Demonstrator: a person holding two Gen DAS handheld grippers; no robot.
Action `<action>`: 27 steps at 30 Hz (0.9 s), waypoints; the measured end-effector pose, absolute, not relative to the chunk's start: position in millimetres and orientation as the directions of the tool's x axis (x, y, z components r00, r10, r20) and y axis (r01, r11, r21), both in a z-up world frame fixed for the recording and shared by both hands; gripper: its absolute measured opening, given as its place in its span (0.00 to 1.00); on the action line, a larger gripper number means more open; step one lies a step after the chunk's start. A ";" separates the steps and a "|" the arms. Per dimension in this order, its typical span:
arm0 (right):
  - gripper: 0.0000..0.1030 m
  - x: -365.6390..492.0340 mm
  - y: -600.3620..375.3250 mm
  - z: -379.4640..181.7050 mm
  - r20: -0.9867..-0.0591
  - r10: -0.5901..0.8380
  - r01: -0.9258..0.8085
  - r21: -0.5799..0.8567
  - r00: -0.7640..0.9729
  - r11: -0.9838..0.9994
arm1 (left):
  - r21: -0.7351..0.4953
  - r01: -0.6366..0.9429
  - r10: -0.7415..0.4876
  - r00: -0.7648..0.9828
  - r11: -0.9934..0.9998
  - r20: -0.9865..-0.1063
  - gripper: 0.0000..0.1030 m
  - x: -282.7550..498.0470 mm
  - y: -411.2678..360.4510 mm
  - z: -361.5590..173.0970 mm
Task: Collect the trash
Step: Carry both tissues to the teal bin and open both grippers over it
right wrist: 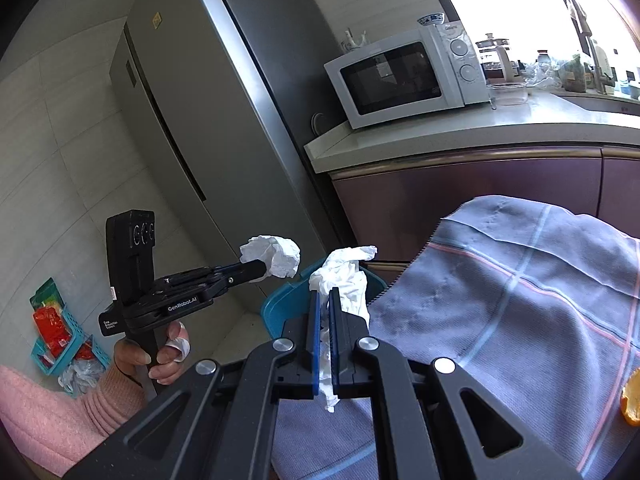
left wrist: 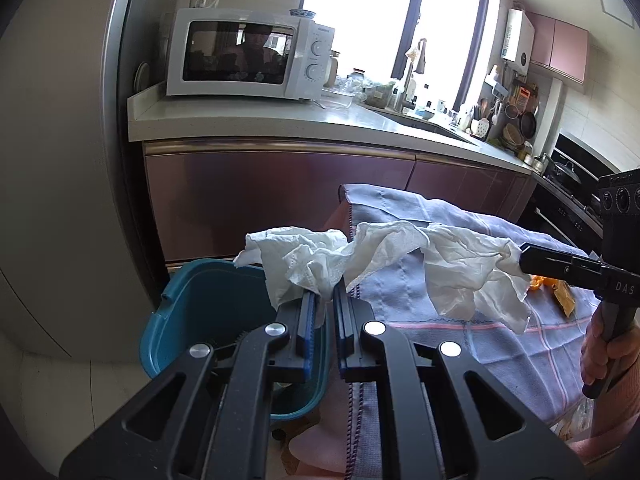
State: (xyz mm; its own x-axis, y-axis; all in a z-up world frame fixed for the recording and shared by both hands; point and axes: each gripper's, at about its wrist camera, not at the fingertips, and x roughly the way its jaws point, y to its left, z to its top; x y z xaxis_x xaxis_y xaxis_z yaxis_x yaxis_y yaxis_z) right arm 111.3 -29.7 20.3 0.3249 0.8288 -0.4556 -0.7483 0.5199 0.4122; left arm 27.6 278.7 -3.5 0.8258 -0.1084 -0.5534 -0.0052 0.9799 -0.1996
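While both wads are already pinched, the step in hand looks like carrying them over the bin and letting go, so the job is to line up before spreading any jaws.

From the left wrist view, the left gripper has its jaws pressed on a crumpled white tissue, which hangs at the twelve o'clock side of the fingers. The teal bin sits at about ten o'clock of that gripper, its mouth open and just beside the hanging paper. The right gripper comes in from three o'clock, clamped on a second tissue that drapes above the checked cloth. Orange peel lies on the cloth under it.

From the right wrist view, the right gripper pinches its tissue, with the bin rim just behind at eleven o'clock. The left gripper holds its wad at ten o'clock, beside the rim.

I would bring each wad fully over the opening, dip low, then release, since loose tissue may cling to the pads.
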 end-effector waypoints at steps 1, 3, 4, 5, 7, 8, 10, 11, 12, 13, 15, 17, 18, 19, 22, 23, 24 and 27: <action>0.03 113.1 -23.8 19.9 -0.457 0.832 -0.751 0.415 0.315 0.513 | -0.199 -0.013 -0.102 0.823 0.980 -0.558 0.09 27.1 282.1 -5.7; 0.03 116.8 -12.5 18.6 -0.461 0.837 -0.755 0.423 0.296 0.500 | -0.193 -0.030 -0.086 0.819 0.981 -0.567 0.09 28.7 285.6 -9.2; 0.03 118.8 -7.5 18.2 -0.464 0.838 -0.757 0.425 0.288 0.496 | -0.192 -0.038 -0.080 0.816 0.981 -0.572 0.09 28.8 288.6 -11.7; 0.03 121.1 -1.9 17.9 -0.467 0.839 -0.760 0.426 0.280 0.491 | -0.192 -0.044 -0.076 0.814 0.981 -0.576 0.09 29.3 290.8 -13.9; 0.03 124.8 8.8 17.5 -0.475 0.838 -0.766 0.423 0.268 0.484 | -0.190 -0.058 -0.065 0.808 0.980 -0.586 0.09 30.8 295.4 -18.1; 0.03 125.9 13.1 16.9 -0.479 0.838 -0.767 0.424 0.261 0.481 | -0.190 -0.064 -0.061 0.805 0.980 -0.590 0.09 31.6 298.0 -20.2; 0.03 129.8 22.2 15.8 -0.488 0.836 -0.770 0.422 0.252 0.478 | -0.187 -0.077 -0.051 0.799 0.979 -0.599 0.09 33.4 302.1 -23.4; 0.03 131.8 26.1 15.0 -0.491 0.835 -0.771 0.421 0.248 0.477 | -0.186 -0.082 -0.048 0.796 0.979 -0.604 0.09 34.5 304.2 -25.7; 0.03 132.8 30.9 14.5 -0.495 0.833 -0.771 0.421 0.245 0.477 | -0.185 -0.087 -0.044 0.792 0.979 -0.608 0.09 35.9 306.2 -28.2; 0.03 134.7 34.7 13.5 -0.499 0.833 -0.770 0.424 0.240 0.476 | -0.182 -0.094 -0.038 0.788 0.979 -0.614 0.09 37.7 308.3 -31.0; 0.03 139.2 42.1 10.1 -0.507 0.831 -0.766 0.433 0.229 0.475 | -0.174 -0.103 -0.028 0.780 0.979 -0.625 0.09 42.0 309.7 -36.1; 0.03 144.0 49.3 5.9 -0.517 0.826 -0.761 0.437 0.223 0.479 | -0.167 -0.113 -0.020 0.770 0.980 -0.637 0.09 45.9 311.9 -41.8; 0.03 146.2 53.7 3.4 -0.524 0.823 -0.760 0.438 0.219 0.481 | -0.165 -0.115 -0.019 0.766 0.980 -0.643 0.09 47.8 312.7 -44.3; 0.03 147.7 57.2 1.1 -0.529 0.820 -0.758 0.438 0.217 0.483 | -0.164 -0.116 -0.019 0.760 0.980 -0.649 0.09 49.9 313.4 -47.5; 0.03 153.3 68.5 -6.4 -0.550 0.808 -0.752 0.437 0.210 0.493 | -0.157 -0.123 -0.013 0.746 0.980 -0.666 0.09 55.2 315.2 -56.6; 0.03 154.6 70.9 -9.0 -0.555 0.806 -0.750 0.440 0.205 0.494 | -0.156 -0.125 -0.012 0.742 0.980 -0.671 0.09 57.2 315.4 -59.5; 0.03 156.3 74.8 -11.7 -0.562 0.803 -0.749 0.440 0.199 0.495 | -0.155 -0.127 -0.012 0.738 0.980 -0.675 0.09 58.0 315.2 -62.2; 0.03 160.3 85.3 -20.4 -0.583 0.790 -0.748 0.436 0.189 0.501 | -0.145 -0.130 -0.006 0.723 0.981 -0.691 0.10 66.0 315.7 -70.3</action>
State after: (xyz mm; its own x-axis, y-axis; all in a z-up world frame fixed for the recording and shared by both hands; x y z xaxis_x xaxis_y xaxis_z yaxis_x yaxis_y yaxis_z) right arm 160.3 85.3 -20.4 0.1894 0.7901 -0.5830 -0.7477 0.5009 0.4359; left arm 66.0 315.7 -70.3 0.7228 -0.0065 -0.6910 -0.1301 0.9808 -0.1453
